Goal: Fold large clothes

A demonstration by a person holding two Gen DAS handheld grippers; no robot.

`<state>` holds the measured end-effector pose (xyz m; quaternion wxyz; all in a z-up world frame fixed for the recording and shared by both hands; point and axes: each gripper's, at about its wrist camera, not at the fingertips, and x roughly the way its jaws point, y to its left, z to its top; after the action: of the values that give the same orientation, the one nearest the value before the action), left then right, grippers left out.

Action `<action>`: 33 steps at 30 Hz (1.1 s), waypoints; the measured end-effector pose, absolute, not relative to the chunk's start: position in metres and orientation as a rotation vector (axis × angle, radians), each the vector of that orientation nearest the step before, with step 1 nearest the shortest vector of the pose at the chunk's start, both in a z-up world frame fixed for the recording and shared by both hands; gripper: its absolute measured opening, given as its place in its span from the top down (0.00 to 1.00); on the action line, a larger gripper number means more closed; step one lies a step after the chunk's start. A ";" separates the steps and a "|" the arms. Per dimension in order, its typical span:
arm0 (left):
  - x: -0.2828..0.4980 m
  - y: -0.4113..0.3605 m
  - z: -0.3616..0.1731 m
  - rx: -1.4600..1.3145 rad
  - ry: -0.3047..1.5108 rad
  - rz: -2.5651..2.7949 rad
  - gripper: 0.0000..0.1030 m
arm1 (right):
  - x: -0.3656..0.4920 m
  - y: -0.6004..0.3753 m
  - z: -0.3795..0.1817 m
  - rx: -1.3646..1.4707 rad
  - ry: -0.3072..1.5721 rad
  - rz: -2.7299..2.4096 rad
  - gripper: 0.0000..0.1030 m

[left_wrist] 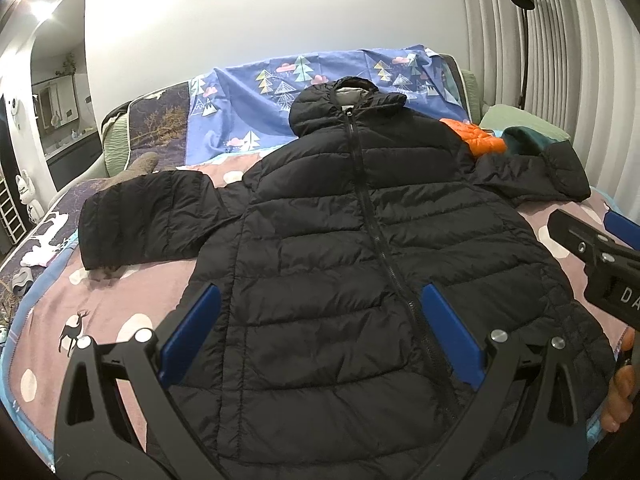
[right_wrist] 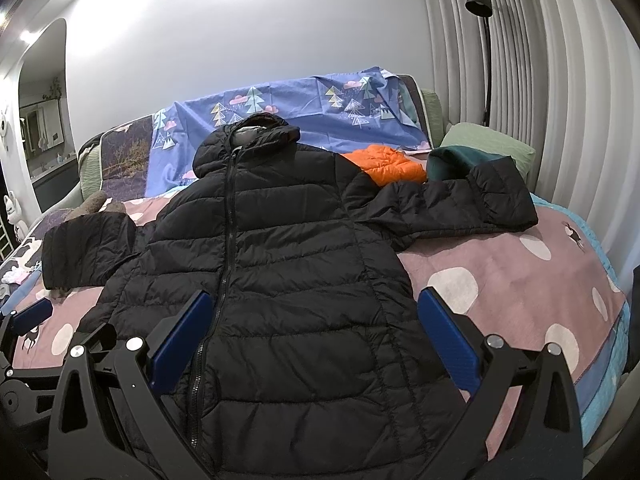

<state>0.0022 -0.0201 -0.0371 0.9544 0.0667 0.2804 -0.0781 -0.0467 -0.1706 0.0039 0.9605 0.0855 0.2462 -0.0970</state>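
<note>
A black hooded puffer jacket [left_wrist: 360,248] [right_wrist: 272,264] lies flat on the bed, zipped, front up, hood toward the far wall and both sleeves spread sideways. My left gripper [left_wrist: 320,332] hovers open over the jacket's lower hem, left of the zipper, holding nothing. My right gripper [right_wrist: 316,336] is open above the hem's right half, its right finger past the jacket's edge. The right gripper's body shows at the right edge of the left wrist view, with a hand's fingers [left_wrist: 618,396] below it.
The pink bedspread [right_wrist: 500,264] with white spots and deer covers the bed. An orange puffer garment [right_wrist: 388,166], a dark teal garment [right_wrist: 452,162] and a green pillow [right_wrist: 492,142] lie at the far right. A blue tree-print sheet [left_wrist: 280,92] drapes the headboard. A floor lamp [right_wrist: 484,40] stands by the curtain.
</note>
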 end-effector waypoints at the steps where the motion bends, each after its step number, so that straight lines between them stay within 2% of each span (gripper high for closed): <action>1: 0.002 -0.020 -0.037 0.135 0.569 -0.158 0.02 | -0.047 -0.171 0.004 0.169 0.498 -0.197 0.01; 10: 0.002 -0.019 -0.038 0.136 0.573 -0.165 0.02 | -0.041 -0.167 0.004 0.145 0.504 -0.190 0.01; 16: 0.023 -0.007 -0.022 0.103 0.599 -0.280 0.02 | -0.013 -0.176 0.016 0.116 0.584 -0.096 0.01; 19: 0.055 0.003 -0.001 0.099 0.609 -0.311 0.09 | 0.015 -0.192 0.036 0.129 0.591 -0.045 0.01; 21: 0.089 0.006 0.019 0.123 0.595 -0.299 0.20 | 0.037 -0.203 0.051 0.142 0.576 -0.013 0.07; 23: 0.126 0.011 0.035 0.103 0.609 -0.293 0.24 | 0.066 -0.215 0.065 0.152 0.591 0.031 0.30; 25: 0.164 0.018 0.047 0.041 0.654 -0.303 0.28 | 0.109 -0.234 0.076 0.210 0.629 0.076 0.40; 28: 0.232 0.024 0.063 -0.058 0.713 -0.310 0.28 | 0.170 -0.264 0.081 0.336 0.677 0.118 0.41; 30: 0.270 0.023 0.069 -0.076 0.709 -0.283 0.17 | 0.213 -0.283 0.076 0.420 0.727 0.149 0.41; 33: 0.326 0.019 0.067 -0.120 0.712 -0.276 0.15 | 0.272 -0.304 0.062 0.531 0.746 0.124 0.40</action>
<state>0.3258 0.0195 0.0668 0.9263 -0.0587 0.3471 -0.1346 0.2716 -0.3044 0.0621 0.8951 0.2563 0.3600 0.0596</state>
